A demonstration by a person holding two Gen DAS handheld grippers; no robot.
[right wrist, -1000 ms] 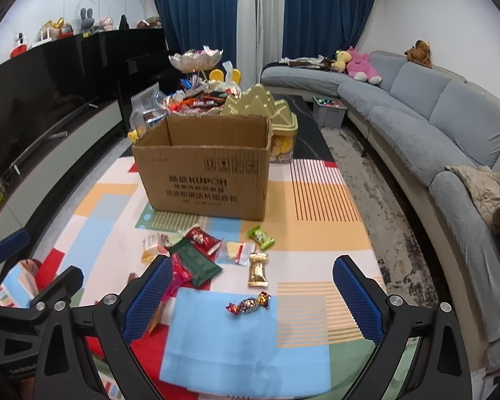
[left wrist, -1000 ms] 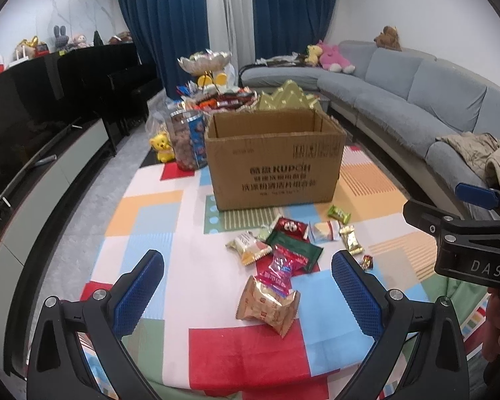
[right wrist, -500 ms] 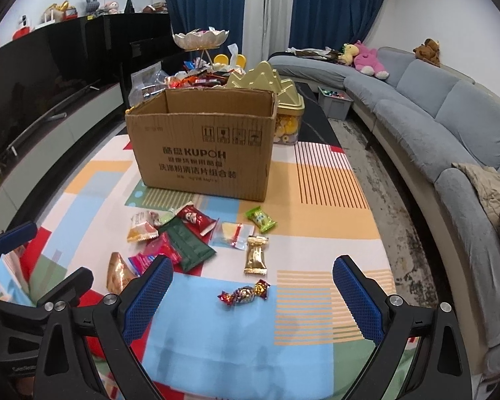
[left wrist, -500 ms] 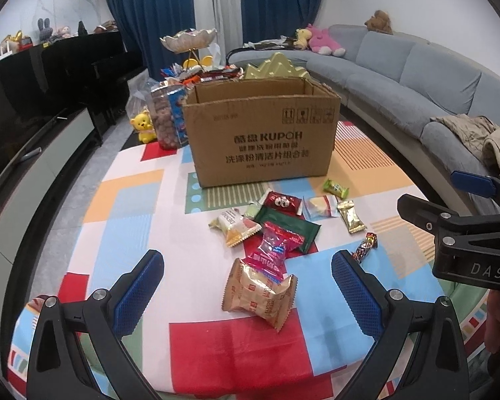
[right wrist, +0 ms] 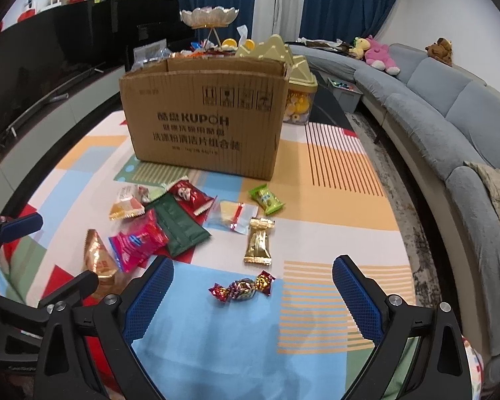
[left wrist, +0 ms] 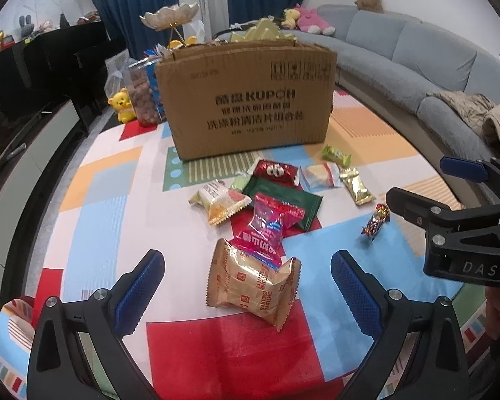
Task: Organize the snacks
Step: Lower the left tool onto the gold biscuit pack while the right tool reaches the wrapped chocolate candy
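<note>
Several snack packets lie on a colourful cloth in front of an open cardboard box (left wrist: 246, 100), also in the right wrist view (right wrist: 203, 116). My left gripper (left wrist: 248, 288) is open, its jaws either side of a gold biscuit pack (left wrist: 251, 286), with a pink packet (left wrist: 268, 226) just beyond. My right gripper (right wrist: 253, 295) is open and straddles a foil-wrapped candy (right wrist: 241, 288). A gold bar packet (right wrist: 259, 240) and a green packet (right wrist: 266, 198) lie beyond it. The right gripper also shows in the left wrist view (left wrist: 456, 220).
A dark green packet (left wrist: 283, 200), a red packet (left wrist: 275, 170) and a clear packet (left wrist: 318, 176) lie near the box. Jars and a fruit bowl (right wrist: 208, 16) stand behind the box. A grey sofa (right wrist: 450, 106) runs along the right; a black cabinet (right wrist: 50, 50) stands left.
Both grippers have moved forward and down towards the snacks. The gold biscuit pack and the foil candy now sit between the open jaws.
</note>
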